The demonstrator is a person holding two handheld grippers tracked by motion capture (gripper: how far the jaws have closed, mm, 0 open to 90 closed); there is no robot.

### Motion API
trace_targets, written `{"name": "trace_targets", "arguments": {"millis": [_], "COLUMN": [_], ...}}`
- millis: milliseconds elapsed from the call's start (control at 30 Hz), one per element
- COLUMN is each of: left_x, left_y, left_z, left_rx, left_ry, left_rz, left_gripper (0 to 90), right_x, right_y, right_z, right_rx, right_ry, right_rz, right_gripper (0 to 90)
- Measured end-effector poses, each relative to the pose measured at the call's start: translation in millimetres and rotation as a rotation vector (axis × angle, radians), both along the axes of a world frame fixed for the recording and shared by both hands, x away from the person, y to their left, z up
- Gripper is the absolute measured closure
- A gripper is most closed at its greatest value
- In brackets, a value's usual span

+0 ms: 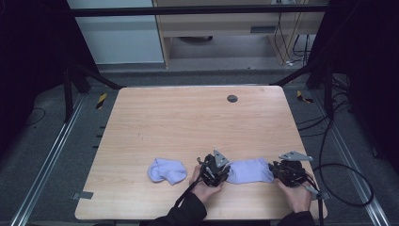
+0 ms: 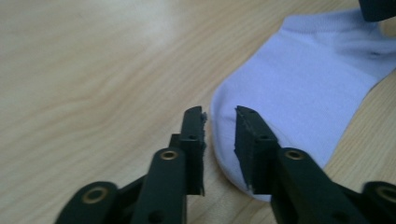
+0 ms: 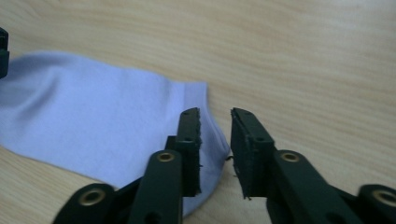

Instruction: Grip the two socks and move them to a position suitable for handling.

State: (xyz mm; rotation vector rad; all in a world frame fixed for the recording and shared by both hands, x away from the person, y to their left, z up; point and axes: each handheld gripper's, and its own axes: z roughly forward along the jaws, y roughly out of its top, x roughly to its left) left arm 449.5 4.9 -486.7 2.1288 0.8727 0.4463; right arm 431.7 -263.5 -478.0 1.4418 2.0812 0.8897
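A pale lilac sock [image 1: 249,170] lies flat near the front edge of the wooden table [image 1: 188,122], stretched between my two grippers. My left gripper [image 1: 227,172] is at its left end. In the left gripper view the jaws [image 2: 219,116] stand slightly apart over the sock's rounded end [image 2: 303,93], and the pads do not press on the cloth. My right gripper [image 1: 273,170] is at the sock's right end. There its jaws [image 3: 215,116] are also parted, with the sock's edge [image 3: 93,116] under the left one. A second, crumpled sock [image 1: 167,170] lies further left.
A small grey round disc [image 1: 232,98] is set in the table near its far edge. Black cables [image 1: 343,174] loop on the floor to the right of the table. Bare wood stretches across the table's middle and back.
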Motion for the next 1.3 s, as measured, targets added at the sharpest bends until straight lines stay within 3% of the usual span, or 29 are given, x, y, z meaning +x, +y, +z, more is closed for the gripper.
{"name": "trace_targets", "arguments": {"millis": [67, 200, 333, 500, 567, 667, 733, 833, 1000, 1300], "left_x": [-2.9, -4.9, -3.7, -3.2, -4.0, -4.8, -6.4, -7.7, -9.5, -15.3], "left_y": [5.3, 21.9, 44.6, 74.7, 86.6, 99.1, 119.1, 133.1, 170.7, 213.2], "left_z": [6.3, 19.6, 31.3, 44.9, 50.3, 55.3, 61.1, 62.8, 59.7, 50.8], "left_rx": [-0.020, -0.035, -0.055, -0.073, -0.079, -0.090, -0.091, -0.102, -0.135, -0.140], "left_ry": [-0.024, -0.023, -0.022, -0.036, -0.047, -0.047, -0.048, -0.048, -0.047, -0.057], "left_rz": [-0.010, -0.020, -0.008, 0.012, 0.021, 0.026, 0.044, 0.062, 0.136, 0.233], "left_gripper": [64.0, 54.8, 49.4, 44.7, 42.7, 40.8, 40.0, 39.2, 39.2, 43.4], "right_x": [-0.7, -2.3, -2.1, -1.4, -1.6, -1.8, -2.0, -2.0, -2.4, 1.1], "right_y": [-0.6, 0.6, 4.2, 9.5, 11.7, 13.8, 18.6, 23.3, 43.5, 77.6], "right_z": [2.5, 8.1, 11.5, 14.4, 15.4, 16.3, 17.0, 18.9, 28.4, 34.4], "right_rx": [0.022, 0.072, 0.073, 0.080, 0.117, 0.129, 0.141, 0.137, 0.149, 0.132], "right_ry": [-0.035, -0.074, -0.114, -0.131, -0.126, -0.120, -0.124, -0.125, -0.132, -0.126], "right_rz": [0.010, 0.017, 0.039, 0.066, 0.069, 0.076, 0.095, 0.115, 0.190, 0.283], "right_gripper": [67.7, 61.5, 55.0, 48.6, 46.4, 44.8, 42.5, 41.9, 40.0, 39.4]}}
